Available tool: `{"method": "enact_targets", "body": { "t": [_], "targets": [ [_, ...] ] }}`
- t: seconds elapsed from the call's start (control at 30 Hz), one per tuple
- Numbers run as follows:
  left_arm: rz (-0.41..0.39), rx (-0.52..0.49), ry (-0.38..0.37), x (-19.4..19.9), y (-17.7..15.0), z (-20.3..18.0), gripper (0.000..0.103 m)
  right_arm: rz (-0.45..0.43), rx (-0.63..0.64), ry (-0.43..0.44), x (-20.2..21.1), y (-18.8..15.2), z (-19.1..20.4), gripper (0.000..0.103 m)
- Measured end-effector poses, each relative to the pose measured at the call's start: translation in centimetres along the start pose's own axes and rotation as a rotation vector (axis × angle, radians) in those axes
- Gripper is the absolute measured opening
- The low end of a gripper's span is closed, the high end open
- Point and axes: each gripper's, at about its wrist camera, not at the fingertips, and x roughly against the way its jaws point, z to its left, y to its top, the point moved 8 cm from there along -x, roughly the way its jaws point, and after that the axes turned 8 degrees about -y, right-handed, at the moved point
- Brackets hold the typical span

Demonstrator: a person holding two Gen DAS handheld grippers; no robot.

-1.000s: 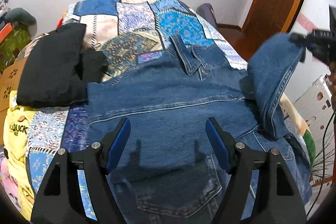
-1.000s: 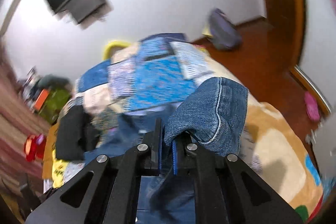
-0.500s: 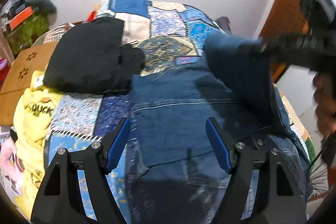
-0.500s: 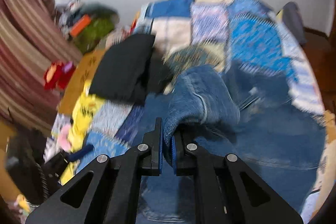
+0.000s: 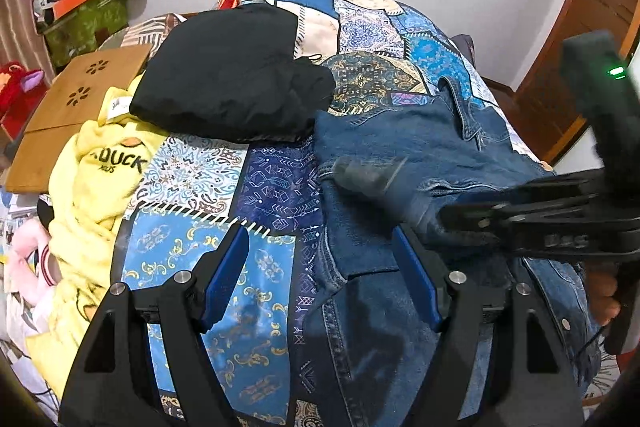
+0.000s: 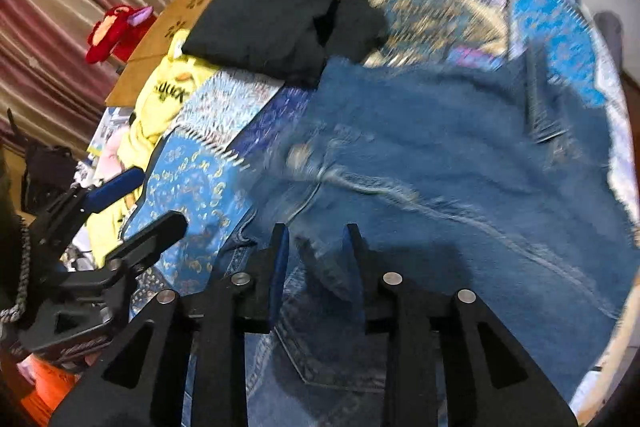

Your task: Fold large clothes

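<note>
Denim jacket (image 5: 404,147) lying spread across patchwork bed quilt (image 5: 224,267), right gripper (image 6: 316,247) hovering just above it, jaws just opening to a narrow gap with a denim fold between them, left gripper (image 5: 320,267) hanging wide and empty, black garment (image 5: 232,75) folded nearby.

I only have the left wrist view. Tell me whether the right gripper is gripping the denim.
Observer: No. In the right wrist view the right gripper has its jaws apart; they have just been opening.
Operator: Say what sits between them.
Observer: A dark fold of the denim garment, with the pads not pressing it.
Operator: Now report how my left gripper looks from there.
Observer: The left gripper shows at that view's left edge, open, nothing between its fingers.
</note>
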Motion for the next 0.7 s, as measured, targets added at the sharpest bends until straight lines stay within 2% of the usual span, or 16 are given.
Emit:
{"method": "enact_targets", "body": {
  "t": [0.03,0.13,0.27,0.3,0.37,0.43,0.57,0.63,0.7],
  "targets": [
    [0.003,0.0,-0.004,0.0,0.0,-0.1,0.073,-0.034,-0.005,-0.019,1.1,0.1,-0.5,0.028],
    [0.028,-0.003,-0.041,-0.9,-0.1,-1.1,0.073,-0.117,-0.024,-0.053,4.1,0.3,-2.2,0.042],
    [0.074,0.005,-0.079,-2.5,-0.7,-2.2,0.073,-0.201,-0.048,-0.142,7.2,0.1,-5.7,0.044],
    [0.085,0.004,-0.079,-3.0,-0.8,-2.4,0.073,-0.217,-0.054,-0.181,7.9,-0.2,-7.0,0.045],
    [0.108,-0.003,-0.076,-3.9,-0.8,-3.0,0.073,-0.245,-0.069,-0.267,9.2,-0.9,-9.7,0.056],
    [0.117,-0.018,-0.071,-4.4,-0.5,-3.6,0.073,-0.272,-0.076,-0.367,10.4,-1.8,-12.6,0.057],
    [0.117,-0.051,-0.075,-5.0,0.7,-4.6,0.073,-0.28,-0.095,-0.541,11.6,-4.2,-18.2,0.058],
    [0.124,-0.055,-0.089,-5.4,1.6,-5.0,0.073,-0.262,-0.122,-0.591,11.5,-5.4,-20.7,0.058],
    [0.13,-0.047,-0.095,-6.0,2.5,-4.9,0.073,-0.246,-0.163,-0.596,11.0,-6.5,-22.8,0.058]
  ]
}}
